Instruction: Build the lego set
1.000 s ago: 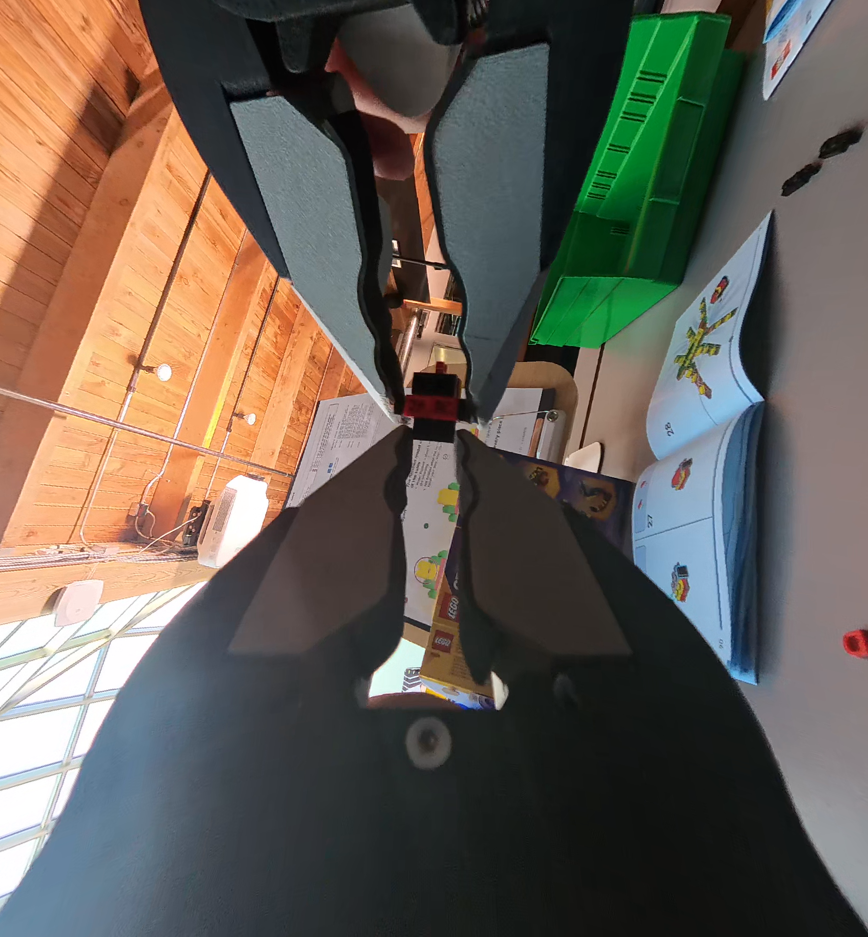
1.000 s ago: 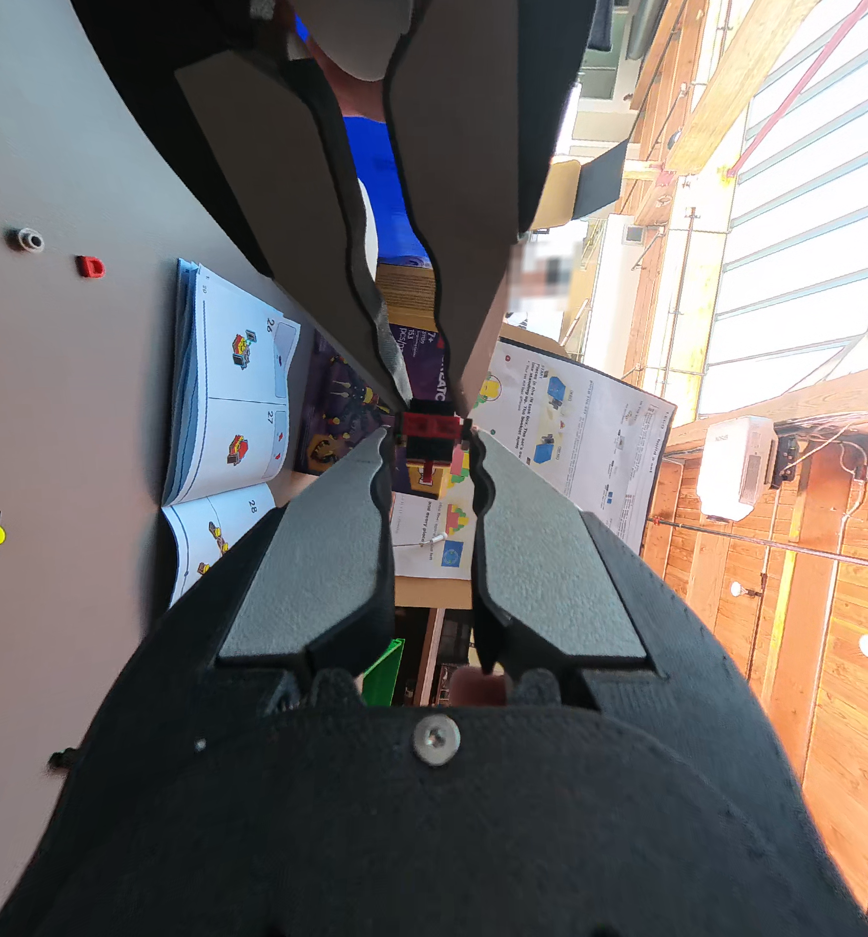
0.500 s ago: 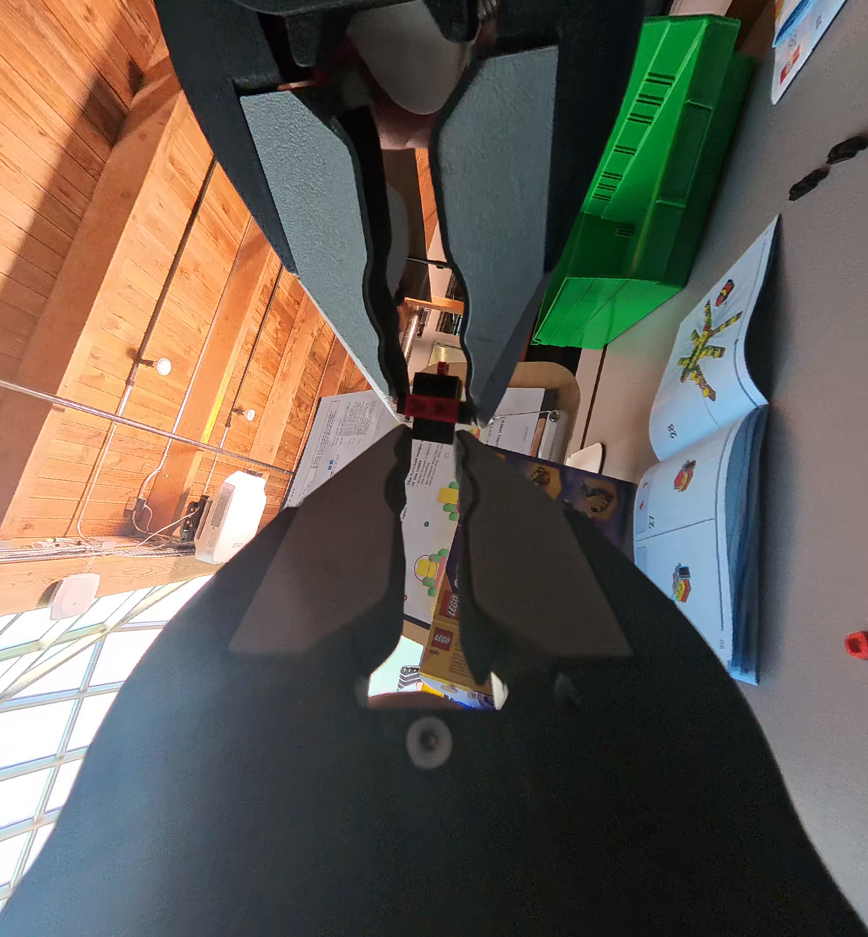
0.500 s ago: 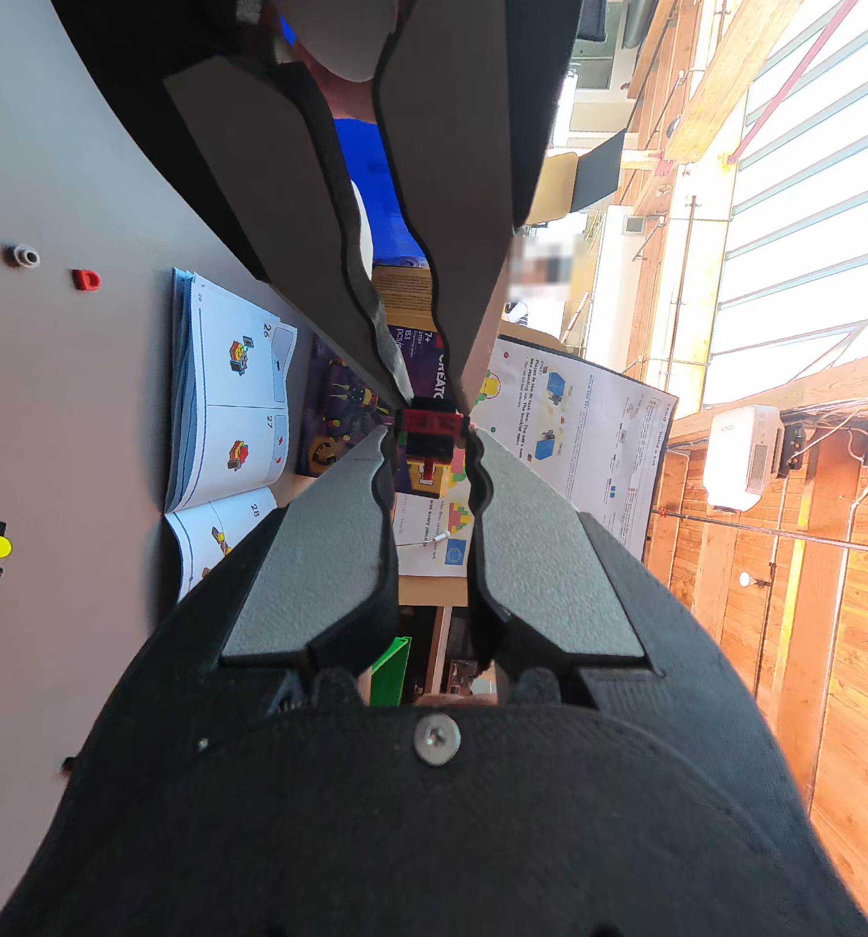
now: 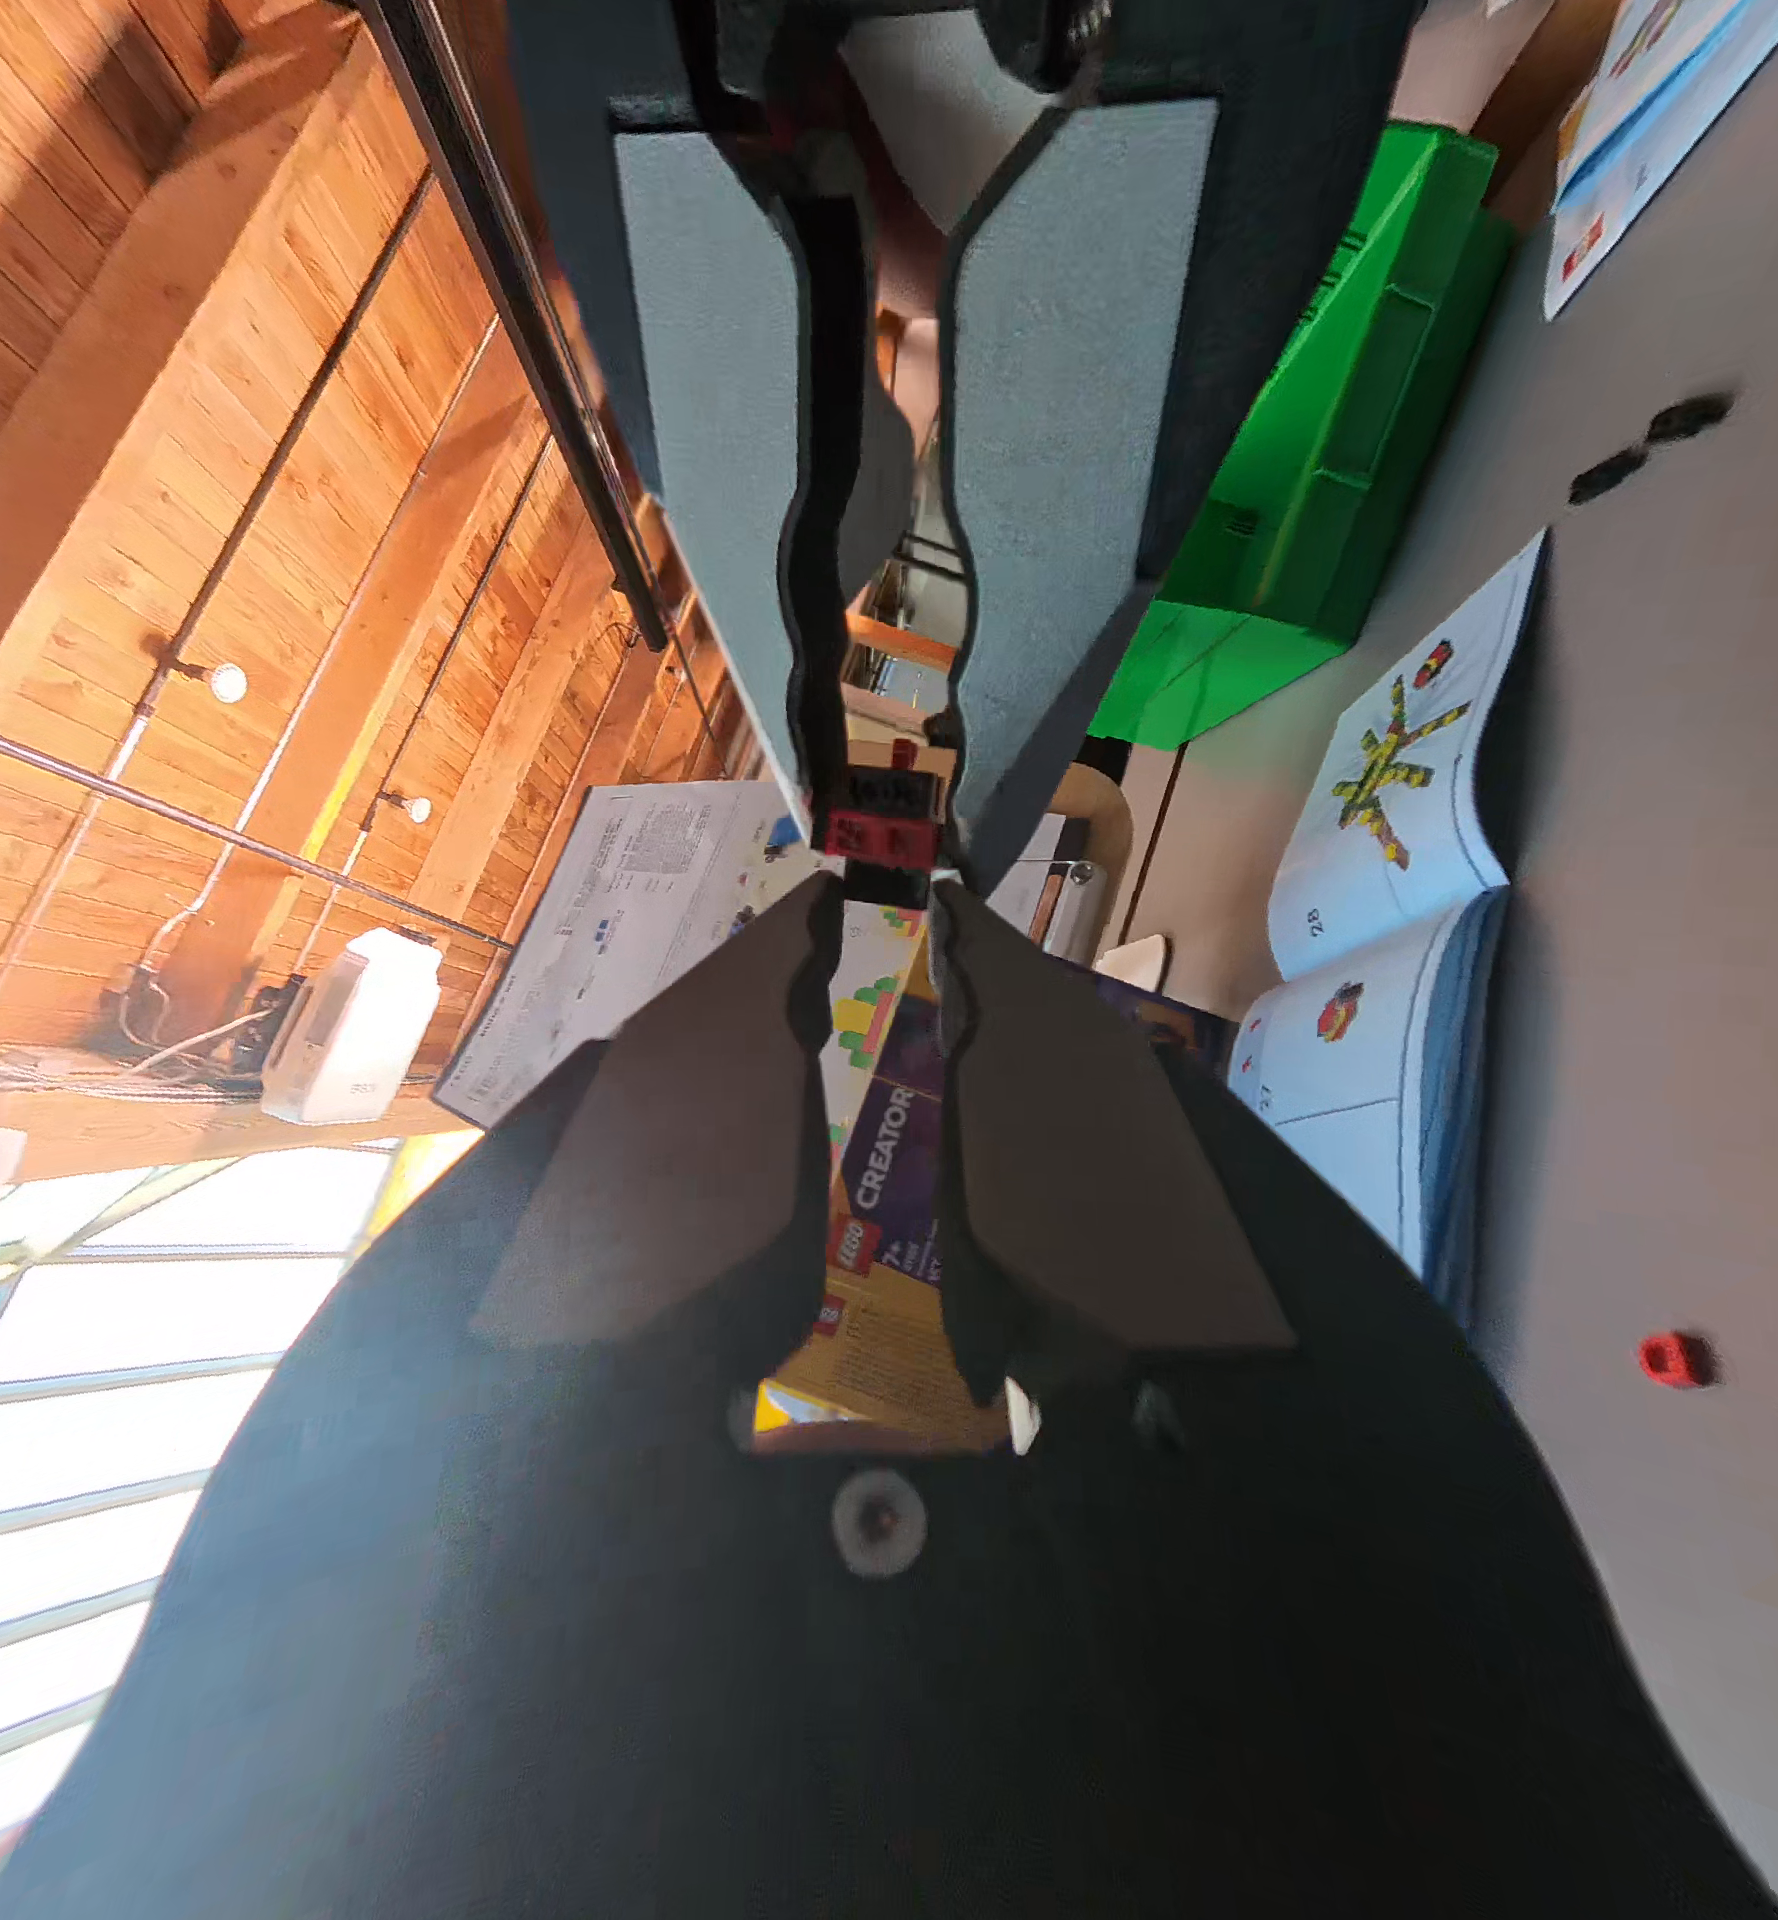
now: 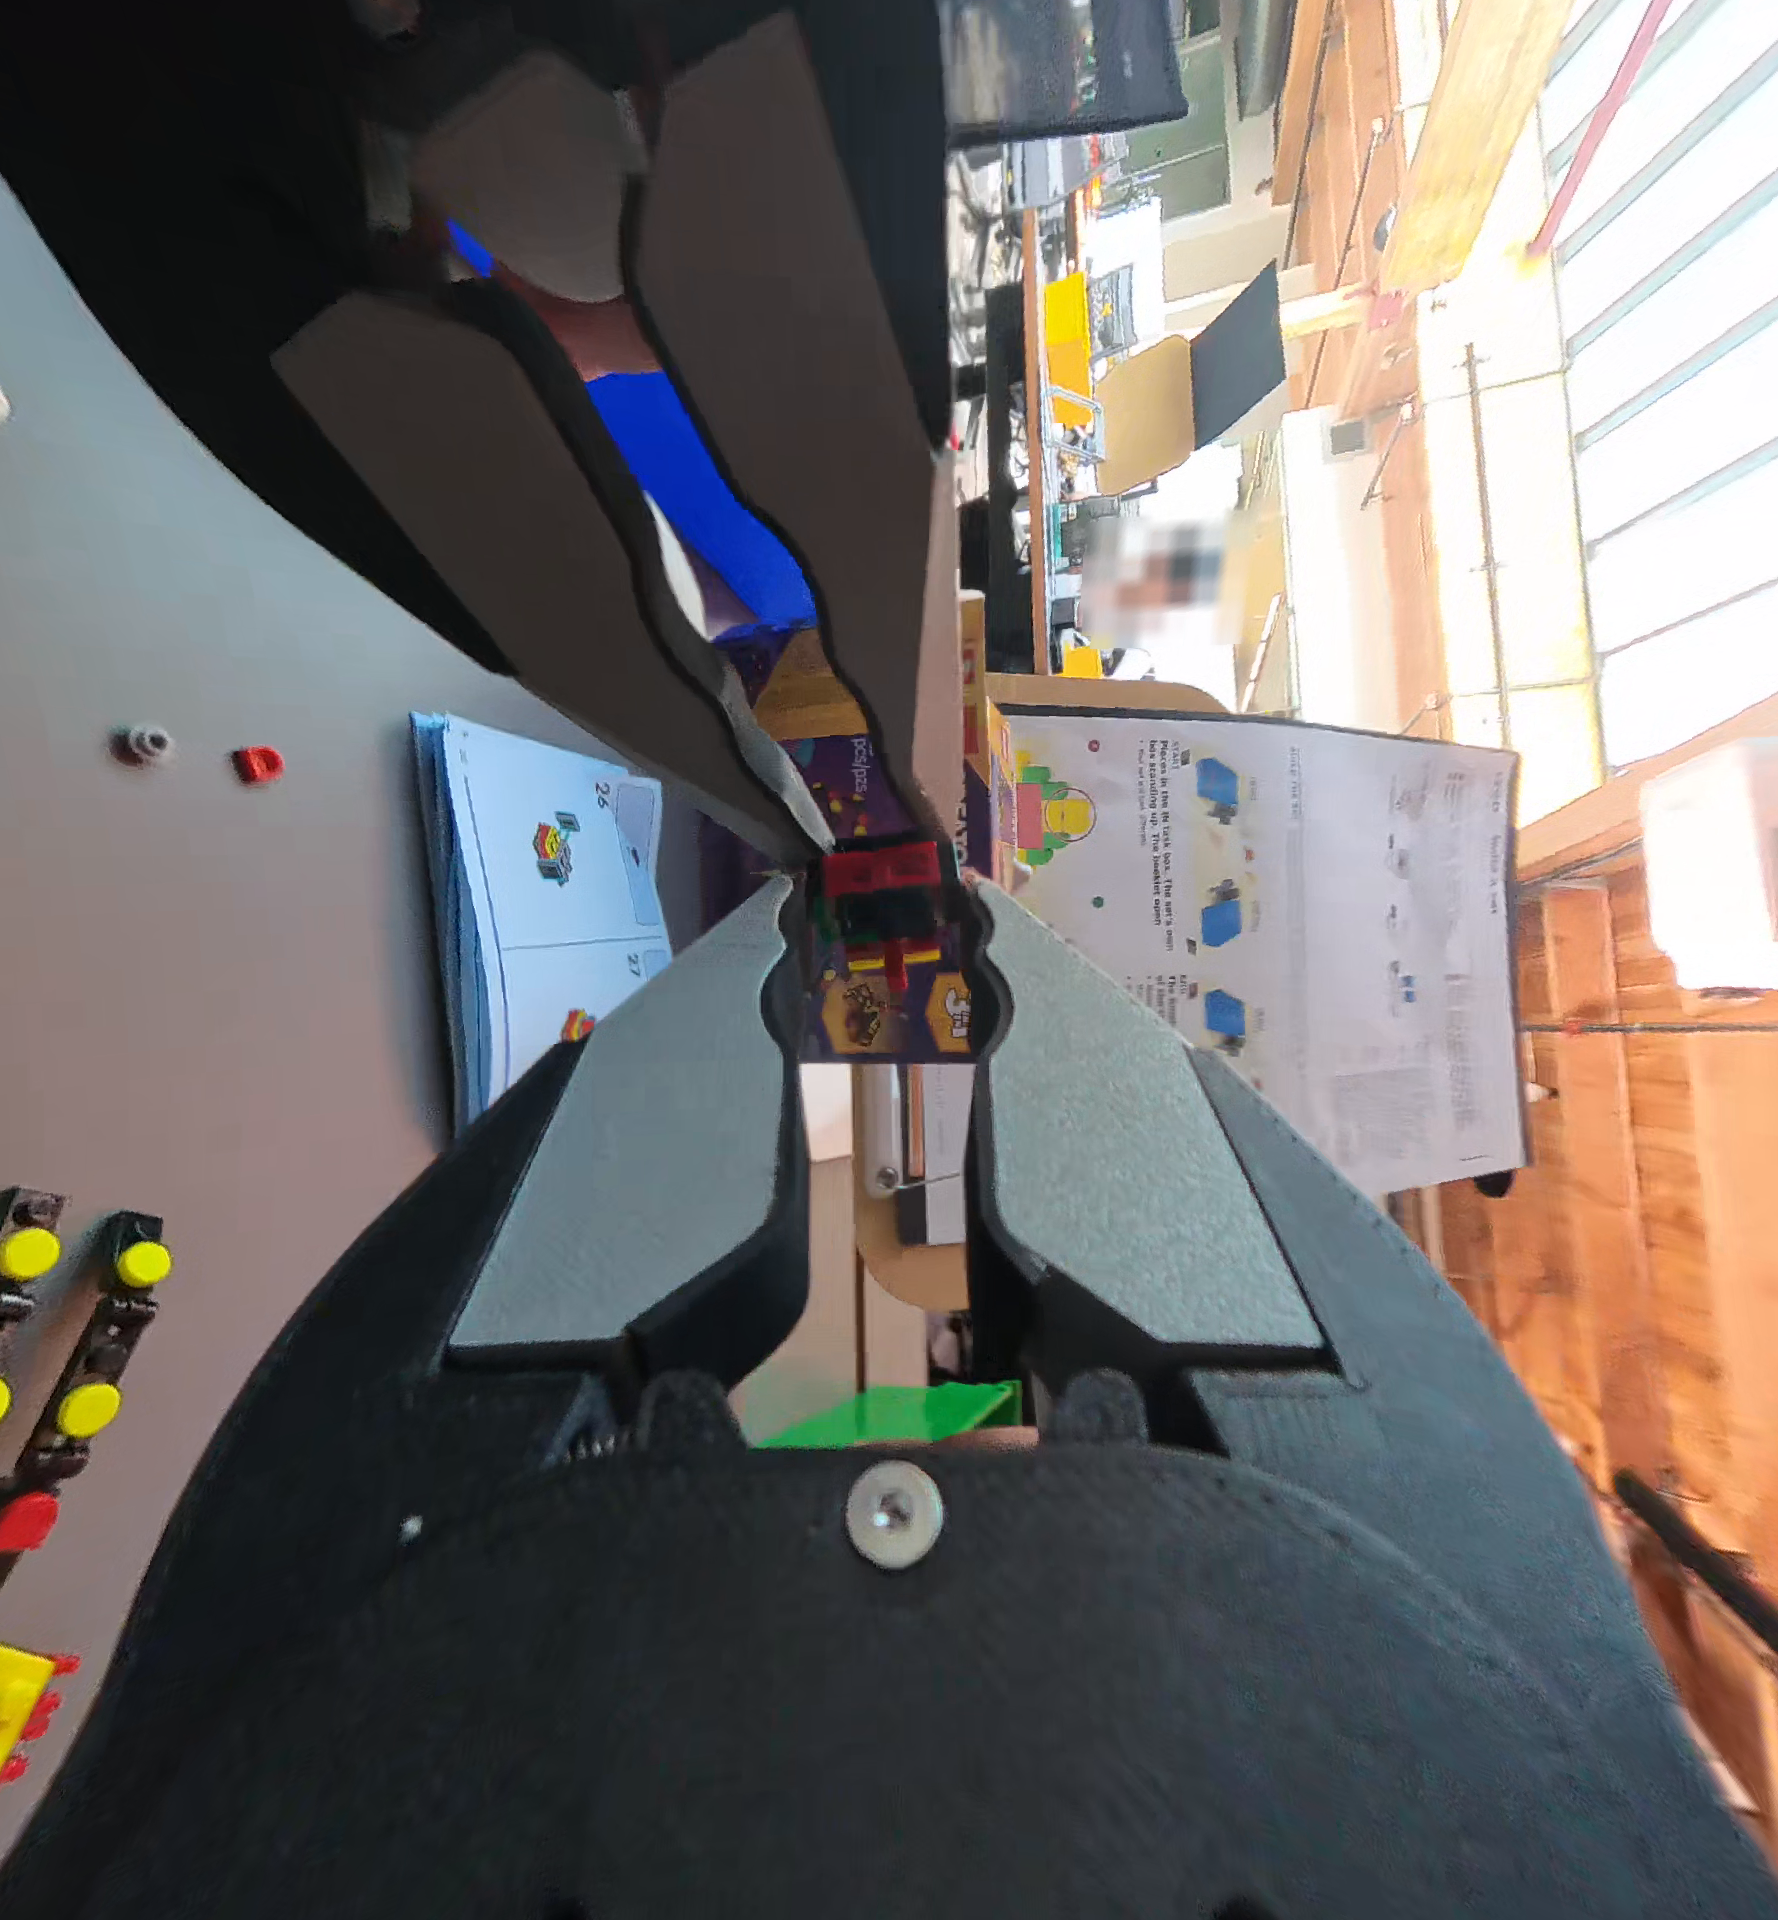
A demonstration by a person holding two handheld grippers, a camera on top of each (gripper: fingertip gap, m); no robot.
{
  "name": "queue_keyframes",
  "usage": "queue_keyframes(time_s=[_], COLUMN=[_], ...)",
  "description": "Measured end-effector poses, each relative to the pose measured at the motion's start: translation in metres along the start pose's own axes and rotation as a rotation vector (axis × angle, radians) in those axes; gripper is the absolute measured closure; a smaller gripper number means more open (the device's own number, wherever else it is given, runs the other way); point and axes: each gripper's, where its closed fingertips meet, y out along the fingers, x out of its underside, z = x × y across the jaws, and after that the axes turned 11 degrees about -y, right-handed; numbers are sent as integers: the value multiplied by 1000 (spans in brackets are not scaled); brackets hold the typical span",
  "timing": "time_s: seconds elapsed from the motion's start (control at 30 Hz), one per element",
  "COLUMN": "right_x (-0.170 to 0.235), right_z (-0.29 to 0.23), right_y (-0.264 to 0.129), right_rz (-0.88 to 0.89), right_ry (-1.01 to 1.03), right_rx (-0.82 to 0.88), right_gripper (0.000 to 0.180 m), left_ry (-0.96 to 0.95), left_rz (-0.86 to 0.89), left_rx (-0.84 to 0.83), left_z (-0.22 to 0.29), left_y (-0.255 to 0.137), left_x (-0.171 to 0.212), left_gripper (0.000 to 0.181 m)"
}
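Both grippers are rolled sideways, held in the air tip to tip, so the grey table (image 5: 1695, 1039) runs down one edge of each view. The left gripper (image 5: 887, 896) is clenched on the black bottom of a small red-and-black lego assembly (image 5: 885, 831). The right gripper (image 6: 883, 914) points straight back at it and is clamped on the same assembly (image 6: 880, 899), on its black part just under the red plate.

Left to right in the right wrist view: black-and-yellow lego strips (image 6: 23, 1340) on the near table, a loose red piece (image 6: 258, 765), the open instruction booklet (image 6: 542, 894) with numbered pages, the purple lego box (image 6: 890, 1018), and a propped printed sheet (image 6: 1280, 935). Writing is there but not transcribed. A green bin (image 5: 1311, 499) sits far in the left wrist view.
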Motion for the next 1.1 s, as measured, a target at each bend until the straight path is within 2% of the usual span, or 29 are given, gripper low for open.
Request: queue_keyframes(time_s=[0.03,0.27,0.4,0.57,0.93,1.1], right_x=[1,-5,-22,-34,-56,-72], right_z=[2,11,21,38,43,47], right_y=[0,-5,-26,-57,-72,-75], right_rz=[12,107,275,471,563,606], right_ry=[31,170,312,458,423,425], right_rx=[-2,-14,-39,-69,-56,-50], right_gripper=[156,156,152,146,146,146], left_ry=[-46,-257,-396,-615,-915,-893], left_rz=[7,77,279,413,739,756], left_rx=[8,51,97,217,461,495], left_z=[-1,-10,-25,-38,-48,-41], left_y=[0,-3,-22,-33,-59,-63], left_x=[0,-2,-29,-43,-72,-77], left_gripper=[167,168,168,167,168,168])
